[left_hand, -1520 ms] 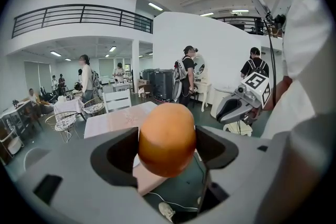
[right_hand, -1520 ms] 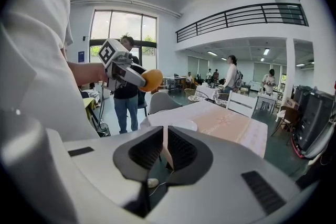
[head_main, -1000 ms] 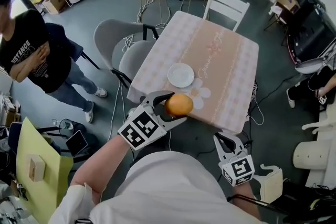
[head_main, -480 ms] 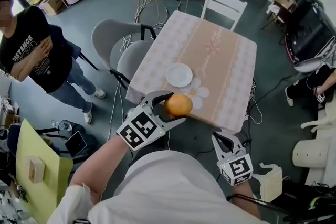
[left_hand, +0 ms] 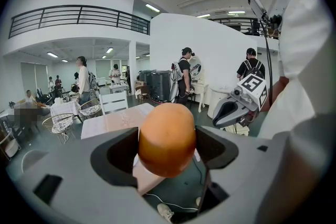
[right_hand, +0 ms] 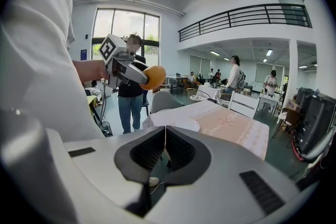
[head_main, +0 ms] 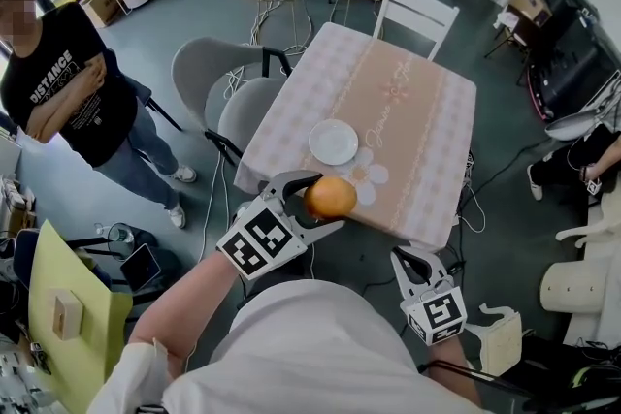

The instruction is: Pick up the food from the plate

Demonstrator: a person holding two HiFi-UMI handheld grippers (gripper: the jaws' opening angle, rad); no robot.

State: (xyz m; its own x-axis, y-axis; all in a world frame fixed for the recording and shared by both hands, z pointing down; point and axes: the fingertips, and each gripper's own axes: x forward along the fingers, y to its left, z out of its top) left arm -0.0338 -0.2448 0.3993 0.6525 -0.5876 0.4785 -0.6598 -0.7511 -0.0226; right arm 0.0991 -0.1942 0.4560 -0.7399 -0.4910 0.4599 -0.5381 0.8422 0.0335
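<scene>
The room was a large open hall with a grey floor, and a tabletop under a pale pink checked cloth stood in front of the person. The left tongs were clamped on the food, a smooth, rounded orange lump with a dull skin, perhaps a fruit. The two dark grey plastic jaws pressed on its sides across the widest part, which likely kept so round a thing from rolling out. It hung in the air about over the near edge of the tabletop, clear of the cloth.

Just beyond the left tongs lay the plate, small, round, white and glossy, with nothing on it, so the lift looked done as far as could be judged. The right tongs hung lower and to the right of the left ones, off the near edge of the tabletop. Their ribbed jaws were closed flat together with nothing between them, seemingly parked out of the way because one pair was enough.

Beyond the plate a white slatted chair stood at the far end. Far to the left of the left tongs a bystander in a black shirt stood with arms folded.
</scene>
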